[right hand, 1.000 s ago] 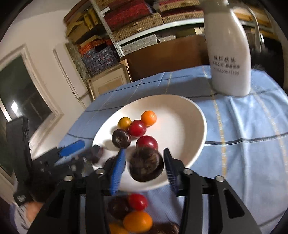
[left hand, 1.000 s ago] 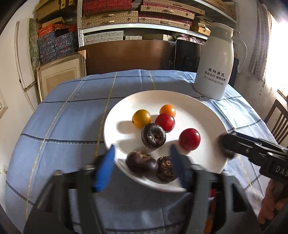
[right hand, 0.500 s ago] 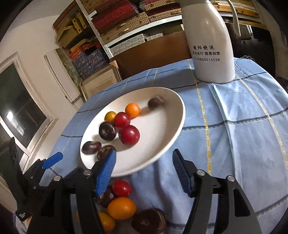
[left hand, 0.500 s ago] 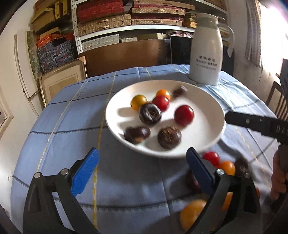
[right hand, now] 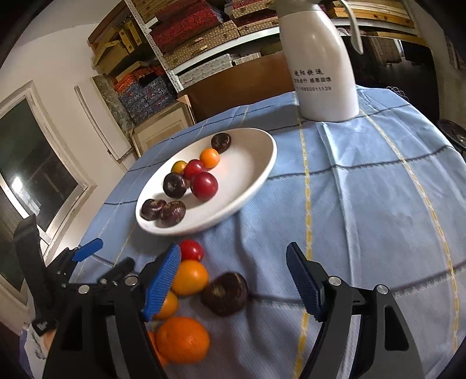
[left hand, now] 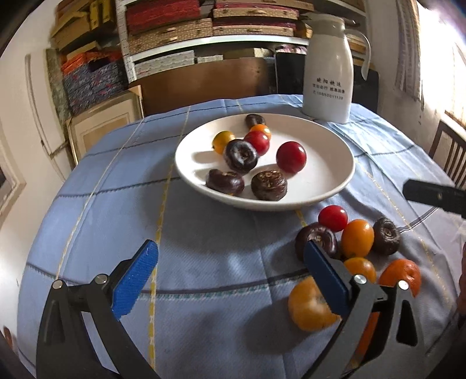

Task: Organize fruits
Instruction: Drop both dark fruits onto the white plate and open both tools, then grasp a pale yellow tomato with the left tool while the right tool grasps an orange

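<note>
While 8 fruits are sitting in the white plate (left hand: 335, 186), both grippers, left gripper (left hand: 230, 271) and right gripper (right hand: 233, 280), are hanging released, the right's jaws having just been opening, empty.

White jug (left hand: 327, 70) on blue cloth (left hand: 204, 256), stacked shelves (left hand: 209, 26) behind

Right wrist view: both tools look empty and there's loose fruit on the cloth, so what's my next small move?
Probably ease the right tool down and slightly back over the dark fruit lying between its open fingers, then close. That fruit is the nearest loose piece on the tablecloth, apart from the oranges, and the white plate has free space.
</note>
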The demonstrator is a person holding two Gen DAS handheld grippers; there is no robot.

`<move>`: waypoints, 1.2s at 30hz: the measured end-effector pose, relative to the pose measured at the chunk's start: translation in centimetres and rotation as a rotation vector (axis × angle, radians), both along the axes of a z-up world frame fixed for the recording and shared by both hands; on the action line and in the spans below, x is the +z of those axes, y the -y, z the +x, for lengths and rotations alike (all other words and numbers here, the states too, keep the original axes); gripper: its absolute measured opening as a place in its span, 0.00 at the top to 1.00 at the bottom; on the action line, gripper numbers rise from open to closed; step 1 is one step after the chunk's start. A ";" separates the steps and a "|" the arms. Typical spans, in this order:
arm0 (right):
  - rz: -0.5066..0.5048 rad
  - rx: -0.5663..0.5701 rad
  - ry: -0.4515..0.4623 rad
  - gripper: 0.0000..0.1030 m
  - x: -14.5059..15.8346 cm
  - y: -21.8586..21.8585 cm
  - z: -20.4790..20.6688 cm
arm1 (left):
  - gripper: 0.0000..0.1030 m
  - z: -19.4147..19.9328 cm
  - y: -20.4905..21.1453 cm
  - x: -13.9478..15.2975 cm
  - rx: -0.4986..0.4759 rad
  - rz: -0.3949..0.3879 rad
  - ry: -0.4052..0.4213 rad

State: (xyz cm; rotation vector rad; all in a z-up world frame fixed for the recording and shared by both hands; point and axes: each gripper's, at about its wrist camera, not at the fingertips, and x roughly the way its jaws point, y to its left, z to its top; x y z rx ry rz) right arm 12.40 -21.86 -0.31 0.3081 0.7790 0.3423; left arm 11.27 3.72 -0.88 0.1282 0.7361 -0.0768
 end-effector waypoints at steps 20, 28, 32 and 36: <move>-0.029 0.006 0.000 0.18 -1.3 0.9 -4.4 | 0.04 -1.9 2.1 -2.7 -0.120 -0.002 -0.149; -0.033 0.017 0.005 0.18 -1.3 0.8 -4.5 | 0.04 -1.9 0.1 -1.9 -0.079 -0.033 -0.109; -0.045 0.035 0.021 0.18 -1.1 0.3 -4.9 | 0.06 -2.1 1.6 -2.0 -0.153 0.005 -0.105; -0.042 0.041 0.027 0.18 -1.0 0.3 -5.1 | 0.28 -1.8 1.8 -2.0 -0.206 -0.059 -0.123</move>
